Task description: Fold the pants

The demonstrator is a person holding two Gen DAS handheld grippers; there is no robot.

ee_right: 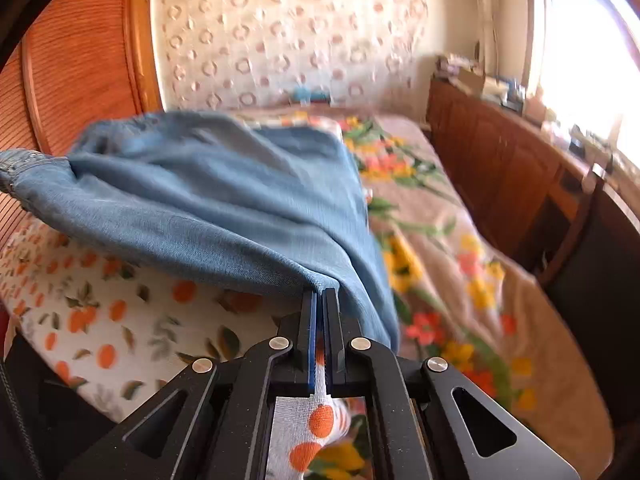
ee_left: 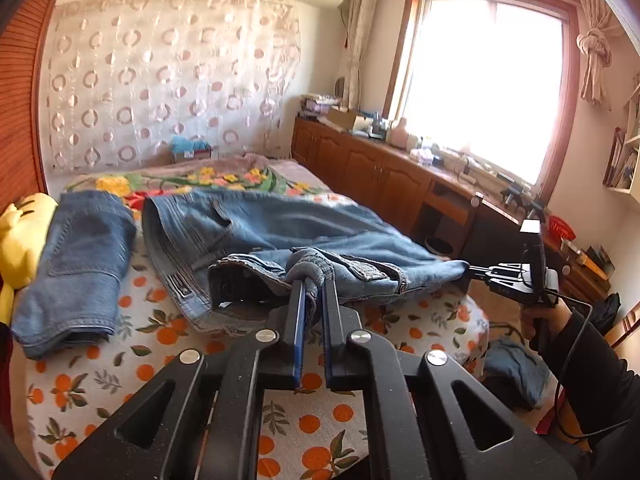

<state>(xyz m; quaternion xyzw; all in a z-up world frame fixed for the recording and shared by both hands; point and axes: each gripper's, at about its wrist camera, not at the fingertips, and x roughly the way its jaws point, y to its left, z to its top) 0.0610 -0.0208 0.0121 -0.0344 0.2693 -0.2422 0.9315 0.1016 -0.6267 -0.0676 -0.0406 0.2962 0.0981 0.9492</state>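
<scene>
Left wrist view: jeans [ee_left: 280, 228] lie across the bed [ee_left: 320, 412] at frame centre, part lifted off the orange-print sheet. Left hand-held gripper [ee_left: 312, 284] is closed on a bunched denim edge, likely the waistband. Right hand-held gripper [ee_left: 472, 269], at right of frame, holds the far end of the cloth, held by a dark-sleeved hand [ee_left: 548, 320]. Right wrist view: right hand-held gripper [ee_right: 319, 292] is clamped on a fold of the jeans [ee_right: 224, 200]; picture blurred. A second folded denim piece [ee_left: 76, 264] lies at left, beside a yellow plush toy [ee_left: 24, 236]. Wooden cabinets [ee_left: 368, 164] stand under the window.
</scene>
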